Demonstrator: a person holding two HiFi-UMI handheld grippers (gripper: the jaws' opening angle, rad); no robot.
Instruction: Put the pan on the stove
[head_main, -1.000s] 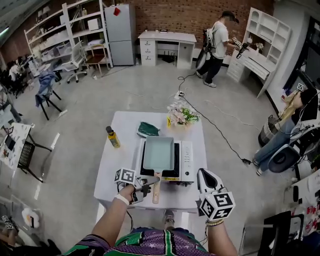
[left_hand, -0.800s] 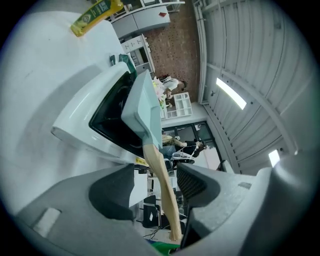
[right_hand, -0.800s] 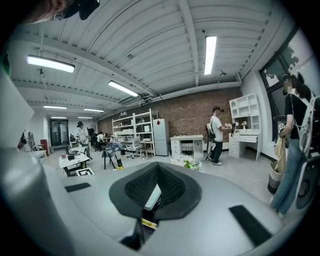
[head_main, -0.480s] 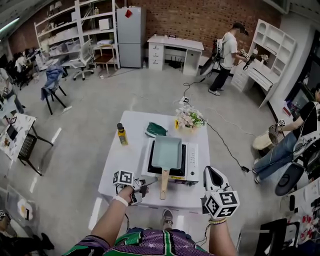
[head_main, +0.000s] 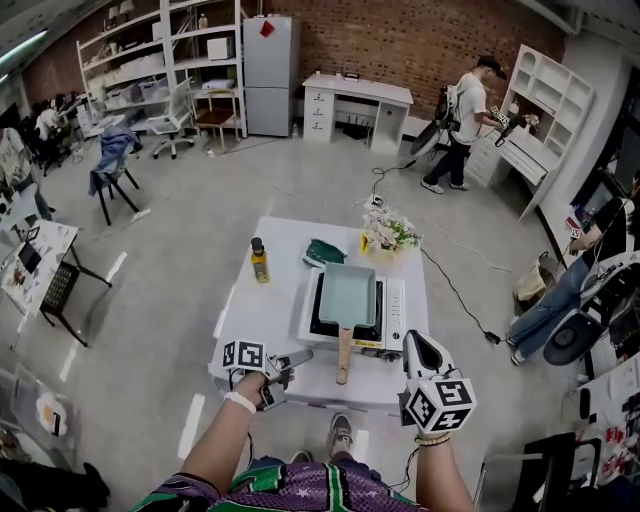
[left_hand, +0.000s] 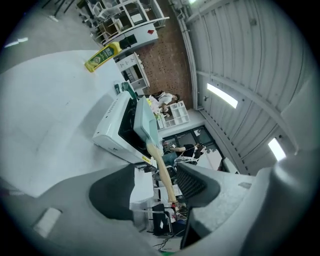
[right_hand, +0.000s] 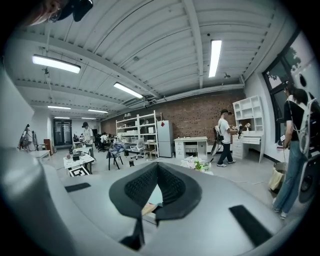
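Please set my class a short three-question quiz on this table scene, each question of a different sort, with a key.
1. True or false: the pan sits on the stove.
2. What stands on the table to the left of the stove? A) a bottle B) a kettle C) a mug
3. Fill in: the left tongs are ____, holding nothing.
Key: 1 true; 2 A; 3 open.

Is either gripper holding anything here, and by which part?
Nothing is held. The left gripper is open, apart from the pan handle; the right gripper is shut on nothing.
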